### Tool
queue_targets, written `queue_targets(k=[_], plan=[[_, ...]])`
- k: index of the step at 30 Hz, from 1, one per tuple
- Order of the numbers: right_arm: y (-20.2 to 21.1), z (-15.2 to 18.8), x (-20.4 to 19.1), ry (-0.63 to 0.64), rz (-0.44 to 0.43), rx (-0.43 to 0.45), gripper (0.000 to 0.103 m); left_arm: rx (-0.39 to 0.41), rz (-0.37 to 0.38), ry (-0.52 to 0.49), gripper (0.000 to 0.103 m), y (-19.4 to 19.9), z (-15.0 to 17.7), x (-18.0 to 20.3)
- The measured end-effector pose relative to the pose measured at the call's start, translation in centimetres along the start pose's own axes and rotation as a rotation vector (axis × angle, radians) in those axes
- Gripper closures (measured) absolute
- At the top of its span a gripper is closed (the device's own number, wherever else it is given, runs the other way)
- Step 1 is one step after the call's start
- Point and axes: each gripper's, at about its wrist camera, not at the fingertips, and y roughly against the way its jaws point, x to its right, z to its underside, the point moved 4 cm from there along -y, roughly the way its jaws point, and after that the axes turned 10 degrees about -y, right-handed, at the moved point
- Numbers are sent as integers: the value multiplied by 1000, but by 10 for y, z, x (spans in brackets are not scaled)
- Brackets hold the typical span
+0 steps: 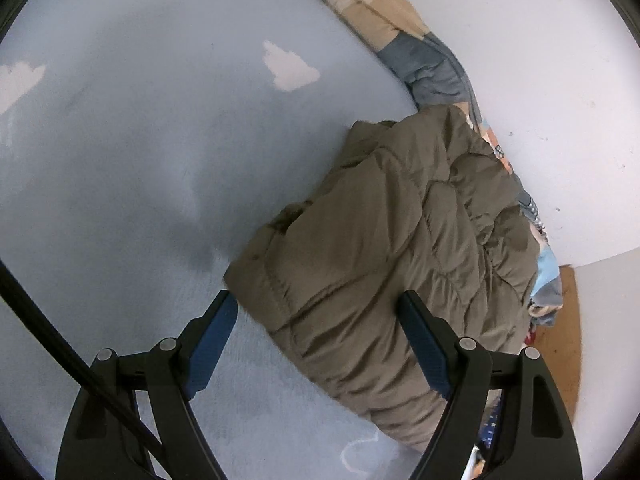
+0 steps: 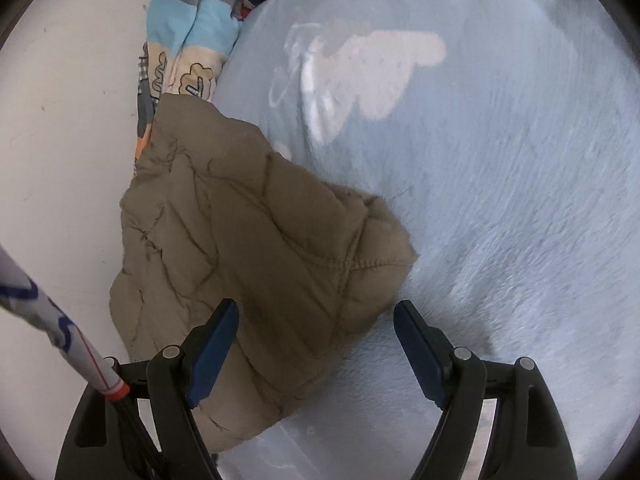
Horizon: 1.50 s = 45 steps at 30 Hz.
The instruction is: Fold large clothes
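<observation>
A folded olive-brown quilted jacket (image 1: 380,240) lies on a light blue fleece bed cover (image 1: 140,140), against the wall side. My left gripper (image 1: 318,320) hangs open just above the jacket's near corner. The hem edge shows between its blue pads (image 1: 212,340), which do not press on it. In the right wrist view the same jacket (image 2: 240,240) lies left of centre on the cover (image 2: 500,200). My right gripper (image 2: 316,316) is open over the jacket's rounded right corner, its left finger above the cloth and its right finger above the bare cover.
A patchwork quilt (image 1: 400,12) (image 2: 192,40) is bunched between the bed and a white wall (image 1: 560,80) (image 2: 60,120). A strip of wooden floor (image 1: 560,340) shows past the jacket. A black cable (image 1: 40,320) and a white patterned cord (image 2: 60,328) cross the lower left.
</observation>
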Motion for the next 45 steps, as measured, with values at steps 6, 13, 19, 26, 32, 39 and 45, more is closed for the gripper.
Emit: queue_targets(k=[6, 13, 19, 26, 32, 39, 45], plan=[[-17, -7, 2, -6, -51, -5, 18, 56, 14, -5, 12, -17, -7, 0], [-27, -14, -9, 64, -60, 23, 50, 105, -46, -141, 31, -25, -14, 20], [-13, 6, -60, 378, 110, 143, 69, 162, -251, -424, 55, -17, -11, 59], [-7, 27, -90, 638, 260, 252, 72, 216, -332, -556, 59, -5, -7, 76], [5, 41, -102, 785, 316, 322, 73, 256, -346, -609, 61, 10, -4, 85], [23, 52, -119, 843, 313, 361, 73, 288, -320, -618, 61, 33, -3, 97], [50, 62, -124, 864, 285, 370, 74, 301, -285, -603, 62, 66, 12, 97]])
